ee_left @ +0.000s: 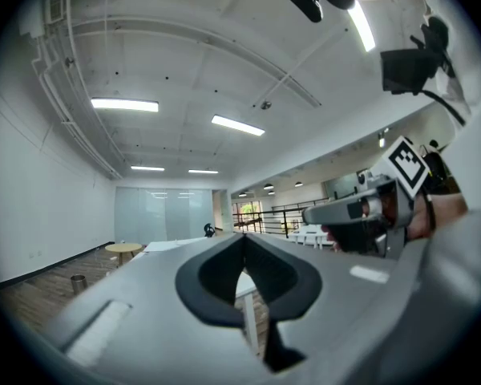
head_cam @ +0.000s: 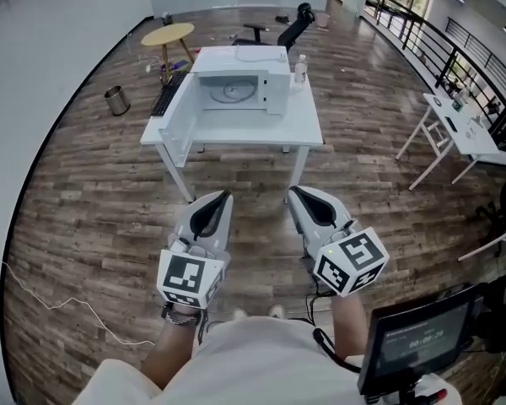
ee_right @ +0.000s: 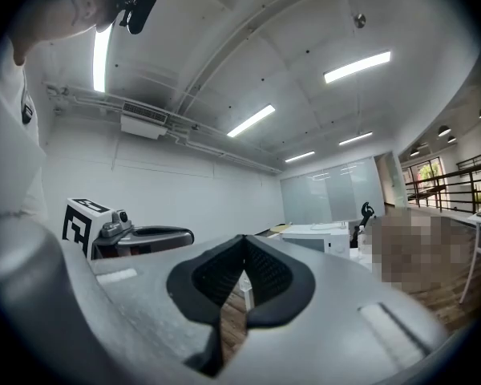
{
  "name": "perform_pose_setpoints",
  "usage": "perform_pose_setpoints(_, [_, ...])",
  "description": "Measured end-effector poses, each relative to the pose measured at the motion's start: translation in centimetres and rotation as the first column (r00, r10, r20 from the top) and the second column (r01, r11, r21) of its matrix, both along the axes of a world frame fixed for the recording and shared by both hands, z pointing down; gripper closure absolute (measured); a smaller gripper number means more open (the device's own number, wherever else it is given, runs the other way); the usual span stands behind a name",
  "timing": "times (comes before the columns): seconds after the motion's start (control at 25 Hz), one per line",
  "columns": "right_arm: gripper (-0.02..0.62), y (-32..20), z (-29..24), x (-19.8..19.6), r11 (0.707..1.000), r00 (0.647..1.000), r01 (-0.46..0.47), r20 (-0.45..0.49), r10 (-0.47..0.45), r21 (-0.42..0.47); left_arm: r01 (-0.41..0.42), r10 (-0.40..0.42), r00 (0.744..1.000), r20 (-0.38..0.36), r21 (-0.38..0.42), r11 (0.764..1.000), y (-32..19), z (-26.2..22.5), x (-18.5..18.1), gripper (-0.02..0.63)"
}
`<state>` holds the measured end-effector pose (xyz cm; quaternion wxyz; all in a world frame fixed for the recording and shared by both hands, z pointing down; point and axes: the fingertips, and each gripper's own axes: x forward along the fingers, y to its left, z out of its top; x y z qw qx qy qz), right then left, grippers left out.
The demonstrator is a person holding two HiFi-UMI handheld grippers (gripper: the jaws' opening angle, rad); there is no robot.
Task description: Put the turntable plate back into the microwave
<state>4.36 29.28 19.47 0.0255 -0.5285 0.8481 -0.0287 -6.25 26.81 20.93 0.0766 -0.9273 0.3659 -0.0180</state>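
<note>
A white microwave (head_cam: 240, 83) stands on a white table (head_cam: 261, 132) some way ahead, its door (head_cam: 175, 121) swung open to the left. The round glass turntable plate (head_cam: 230, 91) lies inside the cavity. Both grippers are held close to the person's body, well short of the table and pointing level toward it. My left gripper (head_cam: 224, 195) is shut with nothing in it; its jaws meet in the left gripper view (ee_left: 244, 237). My right gripper (head_cam: 292, 191) is also shut and empty, jaws together (ee_right: 243, 239). The microwave (ee_right: 313, 237) shows small in the right gripper view.
A clear bottle (head_cam: 300, 68) stands right of the microwave and a black keyboard (head_cam: 167, 94) lies at the table's left. Behind are a round yellow table (head_cam: 168, 34), a metal bin (head_cam: 115, 99) and an office chair (head_cam: 291, 25). A white desk (head_cam: 455, 125) stands at right.
</note>
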Motion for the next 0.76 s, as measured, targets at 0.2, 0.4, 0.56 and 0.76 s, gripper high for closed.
perform_pose_setpoints(0.2, [0.594, -0.2, -0.5, -1.0, 1.000, 1.000, 0.015, 0.001, -0.015, 0.020, 0.030, -0.030, 0.999, -0.019, -0.018, 0.999, -0.6, 0.2, -1.6, 0.603])
perform_pose_setpoints(0.4, [0.594, -0.4, -0.1, -1.2, 0.999, 0.999, 0.032, 0.008, -0.032, 0.010, 0.048, -0.049, 0.998, -0.025, -0.042, 0.998, -1.1, 0.8, -2.0, 0.603])
perform_pose_setpoints(0.56, [0.594, -0.5, -0.3, -1.4, 0.999, 0.999, 0.039, 0.008, -0.040, 0.016, 0.046, -0.047, 0.999, -0.022, -0.038, 0.998, -1.3, 0.7, -1.8, 0.603])
perform_pose_setpoints(0.76, [0.594, -0.7, -0.2, -0.9, 0.999, 0.999, 0.032, 0.012, -0.032, 0.020, 0.031, -0.031, 0.999, -0.010, -0.032, 0.999, -1.6, 0.5, -0.7, 0.603])
